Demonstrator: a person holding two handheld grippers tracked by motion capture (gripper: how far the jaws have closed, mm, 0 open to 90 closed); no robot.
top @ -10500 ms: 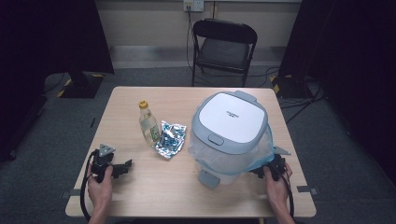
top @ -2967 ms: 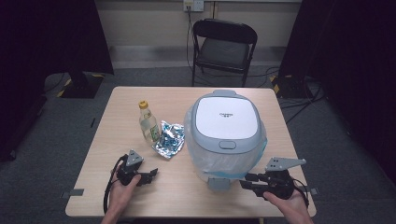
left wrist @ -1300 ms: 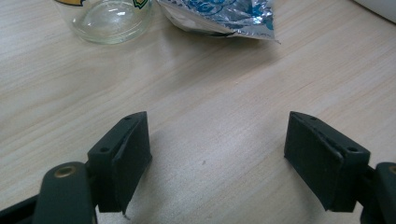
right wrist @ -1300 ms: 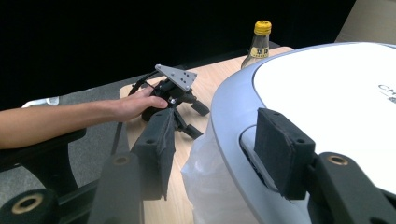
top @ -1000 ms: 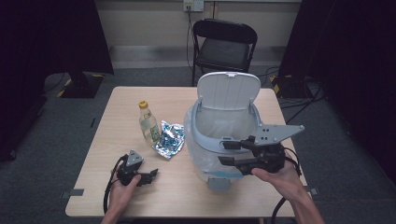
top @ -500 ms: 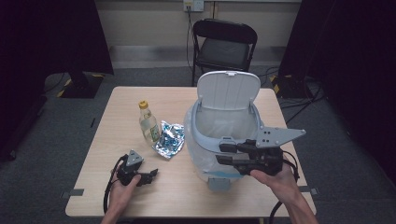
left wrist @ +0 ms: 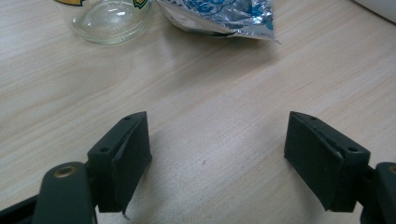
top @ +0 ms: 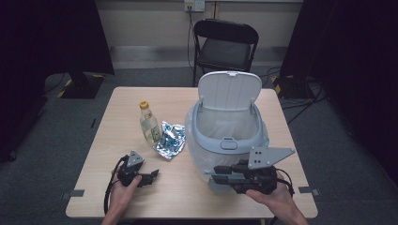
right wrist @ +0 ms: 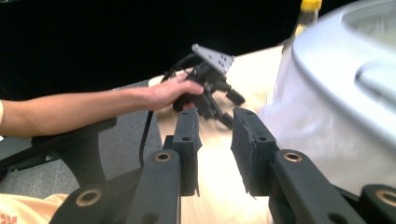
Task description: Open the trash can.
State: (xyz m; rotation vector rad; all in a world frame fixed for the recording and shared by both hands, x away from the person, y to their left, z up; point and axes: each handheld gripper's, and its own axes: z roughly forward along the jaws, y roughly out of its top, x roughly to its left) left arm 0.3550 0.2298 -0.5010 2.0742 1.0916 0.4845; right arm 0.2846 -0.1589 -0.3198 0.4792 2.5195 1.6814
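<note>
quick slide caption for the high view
Lidded bin stands open on the table beside a bottle and foil wrapper; right gripper at its front.

- Left tool (top: pixel 151 177): we list a black body and two black jaws with flat rectangular pads; each pad carries a small recessed screw, and a brass-coloured bushing sits in the arm behind one jaw.
- Grey three-cornered plate on the left tool (top: pixel 134 158), drilled with small holes, as we see in the right gripper view.
- Black cable (top: pixel 112 187) looping back from the left tool.
- Right tool (top: pixel 213 177): we list a black body, larger grey three-cornered plate (top: pixel 267 156), black cable trailing behind.
- Right tool's jaws: black pads with small screws, on black link arms with brass-coloured pivot rings.
- Person: forearms bare; we note a pale sleeve edge at the left elbow.
</note>
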